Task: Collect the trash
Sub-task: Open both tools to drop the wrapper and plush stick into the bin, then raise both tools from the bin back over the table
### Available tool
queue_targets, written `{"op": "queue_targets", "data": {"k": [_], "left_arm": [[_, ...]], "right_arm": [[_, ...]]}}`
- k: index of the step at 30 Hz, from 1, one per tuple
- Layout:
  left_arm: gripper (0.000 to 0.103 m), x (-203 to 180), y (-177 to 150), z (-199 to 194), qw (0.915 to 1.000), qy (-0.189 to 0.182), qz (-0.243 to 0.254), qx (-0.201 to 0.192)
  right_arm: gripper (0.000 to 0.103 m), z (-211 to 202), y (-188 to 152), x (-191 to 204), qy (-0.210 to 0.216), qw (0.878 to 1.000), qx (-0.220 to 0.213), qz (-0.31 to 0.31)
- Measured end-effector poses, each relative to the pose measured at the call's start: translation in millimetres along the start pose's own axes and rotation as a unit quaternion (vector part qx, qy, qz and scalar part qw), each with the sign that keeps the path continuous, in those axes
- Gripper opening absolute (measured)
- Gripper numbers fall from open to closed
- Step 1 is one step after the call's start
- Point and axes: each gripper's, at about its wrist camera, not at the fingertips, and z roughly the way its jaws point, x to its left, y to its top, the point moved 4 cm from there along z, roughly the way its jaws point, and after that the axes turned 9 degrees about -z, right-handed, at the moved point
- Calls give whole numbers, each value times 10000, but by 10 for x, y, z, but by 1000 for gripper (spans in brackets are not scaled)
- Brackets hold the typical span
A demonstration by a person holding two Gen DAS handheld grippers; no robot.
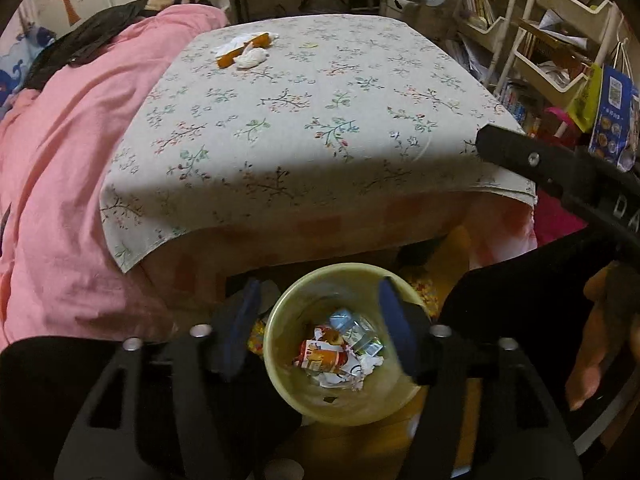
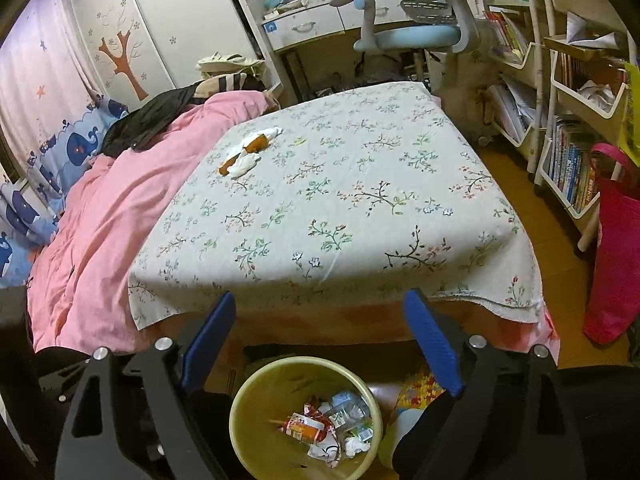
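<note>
A: Both grippers, left gripper and right gripper, hang over the bin, jaws wide, empty.

B: More trash lies across the bed from the bin; a careless grasp may snag cloth.

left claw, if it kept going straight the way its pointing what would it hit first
Most likely the trash in the bin: the left claw is open with nothing in it, aimed down into the yellow bin, so it would probably meet the crumpled wrappers at the bottom, though depth is hard to judge.
</note>
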Motion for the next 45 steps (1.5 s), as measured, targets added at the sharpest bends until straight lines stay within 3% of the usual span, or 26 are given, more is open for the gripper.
{"op": "queue_targets", "data": {"k": [3, 10, 15, 22, 28, 34, 38, 40, 45], "left_arm": [[70, 33, 58, -44, 9998, 117, -9, -138], [87, 202, 519, -298, 9945, 353, -279, -942], [91, 383, 995, -409, 9861, 507, -596, -1468], [95, 654, 1644, -433, 9726, 676, -1006, -1984], [96, 786, 2033, -363, 9670, 708, -1105, -2182], [96, 884, 2330, -141, 9654, 747, -1182, -2202], [96, 964, 2342, 51, 9667, 731, -1347, -2048], [96, 1014, 2340, 170, 9702, 735, -1479, -1771], [96, 1078, 2335, 212, 9690, 834, -1476, -1797]], "right_arm": [[86, -16, 30, 24, -26, 9999, -58, -81], [89, -60, 248, 83, -169, 9986, -348, -355], [95, -115, 568, 101, -422, 9941, -753, -653], [95, 35, 1118, 198, -600, 9861, -1138, -1050], [96, 199, 1408, 275, -722, 9776, -1456, -1339], [96, 421, 1483, 172, -634, 9847, -1256, -1030], [96, 511, 1487, 170, -628, 9873, -1117, -941], [96, 553, 1471, 181, -589, 9891, -1016, -884], [96, 619, 1452, 287, -531, 9896, -907, -986]]}}
